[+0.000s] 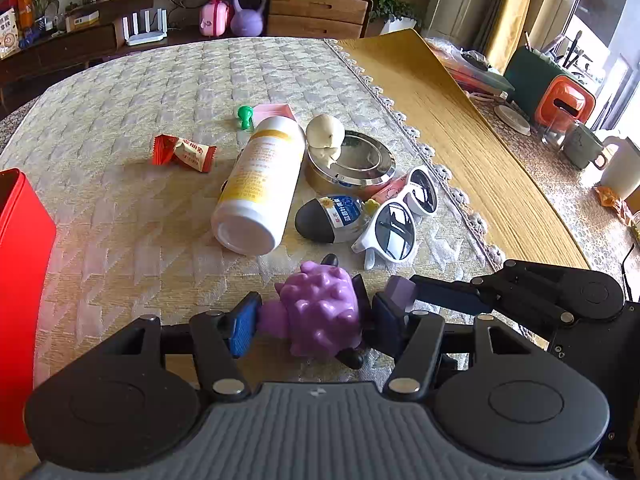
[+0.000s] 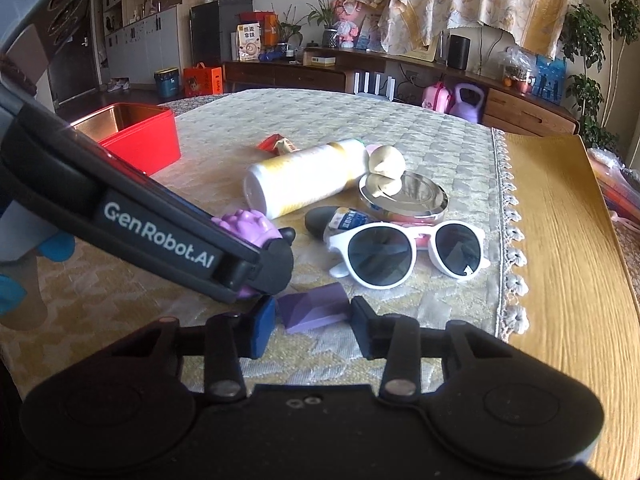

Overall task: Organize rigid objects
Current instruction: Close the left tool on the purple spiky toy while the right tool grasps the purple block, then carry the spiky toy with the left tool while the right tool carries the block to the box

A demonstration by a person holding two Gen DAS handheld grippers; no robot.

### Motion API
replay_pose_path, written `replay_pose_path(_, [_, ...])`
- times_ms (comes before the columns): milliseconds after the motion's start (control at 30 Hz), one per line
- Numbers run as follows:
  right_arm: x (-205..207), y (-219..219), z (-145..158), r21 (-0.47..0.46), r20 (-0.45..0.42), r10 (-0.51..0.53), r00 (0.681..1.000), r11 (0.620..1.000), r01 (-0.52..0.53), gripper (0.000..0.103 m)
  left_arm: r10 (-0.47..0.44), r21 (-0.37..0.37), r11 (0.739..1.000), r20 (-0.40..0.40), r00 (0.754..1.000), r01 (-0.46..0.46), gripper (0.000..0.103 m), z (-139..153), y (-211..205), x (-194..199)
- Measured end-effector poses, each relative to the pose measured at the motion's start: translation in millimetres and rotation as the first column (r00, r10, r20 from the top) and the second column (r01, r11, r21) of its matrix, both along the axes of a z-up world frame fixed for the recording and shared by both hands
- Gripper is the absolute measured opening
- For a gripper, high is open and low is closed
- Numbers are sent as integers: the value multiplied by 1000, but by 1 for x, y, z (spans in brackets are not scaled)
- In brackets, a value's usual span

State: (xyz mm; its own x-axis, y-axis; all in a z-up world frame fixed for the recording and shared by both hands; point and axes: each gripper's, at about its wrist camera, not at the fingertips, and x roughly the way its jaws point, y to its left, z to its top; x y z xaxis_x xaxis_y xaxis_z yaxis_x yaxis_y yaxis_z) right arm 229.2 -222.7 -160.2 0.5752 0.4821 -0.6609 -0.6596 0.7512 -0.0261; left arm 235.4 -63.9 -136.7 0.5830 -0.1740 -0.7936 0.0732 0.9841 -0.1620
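Note:
My left gripper (image 1: 310,322) is shut on a purple spiky toy (image 1: 320,312), its pads pressing both sides; the toy also shows in the right wrist view (image 2: 250,222) behind the left gripper's body. My right gripper (image 2: 314,322) is around a purple angular block (image 2: 314,310) lying on the cloth; a small gap shows on the right side, so the jaws are open. The block also shows in the left wrist view (image 1: 400,290). A red tin box (image 2: 140,136) stands at the left, open on top.
On the cloth lie a white bottle (image 1: 260,184), white sunglasses (image 2: 408,250), a round metal tin (image 1: 352,164) with a cream-coloured lump (image 1: 325,131), a black-capped bottle (image 1: 332,218), a red candy wrapper (image 1: 184,152) and a green pin (image 1: 245,116). A wooden mat (image 1: 460,140) lies right.

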Motion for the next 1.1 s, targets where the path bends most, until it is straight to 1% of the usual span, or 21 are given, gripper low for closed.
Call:
replay_pose_path(167, [-1, 1, 1, 3, -8, -19, 1000, 1000, 19, 38, 7, 8, 1000, 8, 1000, -7, 60, 1, 0, -2])
replay_pose_path(300, [-5, 2, 5, -6, -8, -29, 1000, 1000, 29, 38, 28, -4, 1000, 2, 1000, -28, 60, 3, 7, -6])
replay_pose_path(367, [-8, 3, 9, -8, -6, -32, 999, 999, 32, 38, 37, 1, 999, 2, 999, -37, 60, 6, 11, -11])
replay_pose_path(500, [-17, 7, 20, -10, 2, -38, 999, 999, 38, 38, 52, -28, 998, 13, 999, -51, 59, 14, 24, -22])
replay_pose_path(600, [-24, 14, 27, -26, 15, -40, 999, 999, 41, 38, 58, -16, 998, 15, 998, -58, 59, 16, 32, -28])
replay_pose_path(667, [-28, 16, 32, -22, 9, -43, 999, 999, 43, 38, 67, -23, 998, 21, 998, -66, 59, 20, 38, -33])
replay_pose_path(900, [-44, 36, 55, -12, 19, -19, 1000, 1000, 19, 39, 94, -55, 994, 54, 994, -91, 59, 45, 66, -55])
replay_pose_path(1100, [-58, 63, 78, 10, 34, 27, 999, 1000, -27, 38, 138, -67, 989, 75, 988, -133, 59, 71, 94, -71])
